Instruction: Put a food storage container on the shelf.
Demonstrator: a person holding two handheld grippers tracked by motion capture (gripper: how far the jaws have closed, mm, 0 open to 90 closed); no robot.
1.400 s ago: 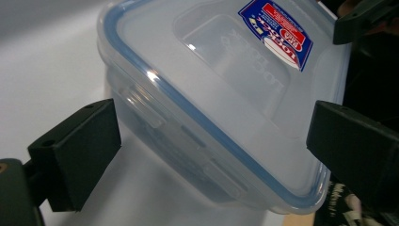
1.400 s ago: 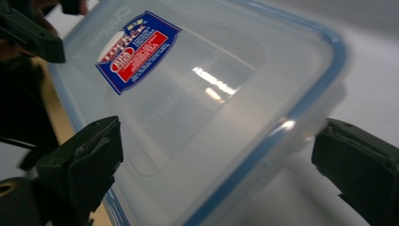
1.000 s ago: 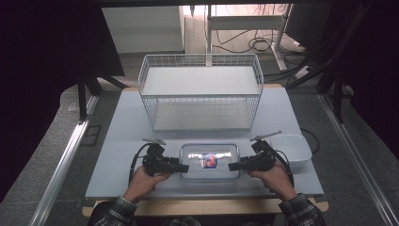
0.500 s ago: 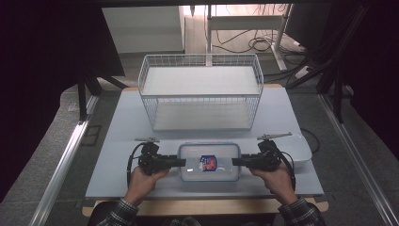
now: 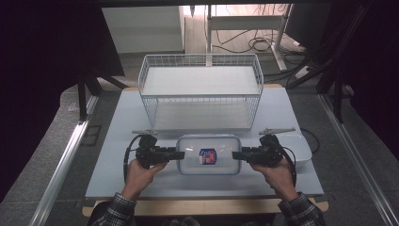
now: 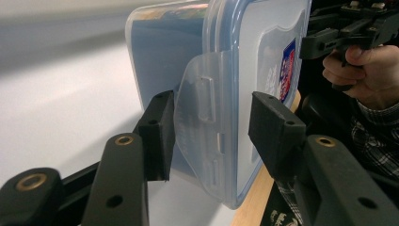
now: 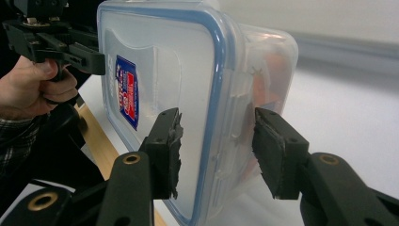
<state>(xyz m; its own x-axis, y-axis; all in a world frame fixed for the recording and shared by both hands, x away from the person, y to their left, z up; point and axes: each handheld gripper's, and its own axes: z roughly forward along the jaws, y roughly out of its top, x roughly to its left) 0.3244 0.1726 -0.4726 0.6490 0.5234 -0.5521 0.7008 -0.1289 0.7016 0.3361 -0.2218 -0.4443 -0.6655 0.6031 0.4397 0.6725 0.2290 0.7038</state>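
High view: container long axis parallel worktop near edge; left hand-held gripper, right hand-held gripper clamp opposite short ends.

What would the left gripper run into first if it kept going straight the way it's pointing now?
The left gripper points at the clear plastic lidded container with the blue seal, whose end clip already sits between its jaws. It would press into that container; beyond it, the right gripper faces it.
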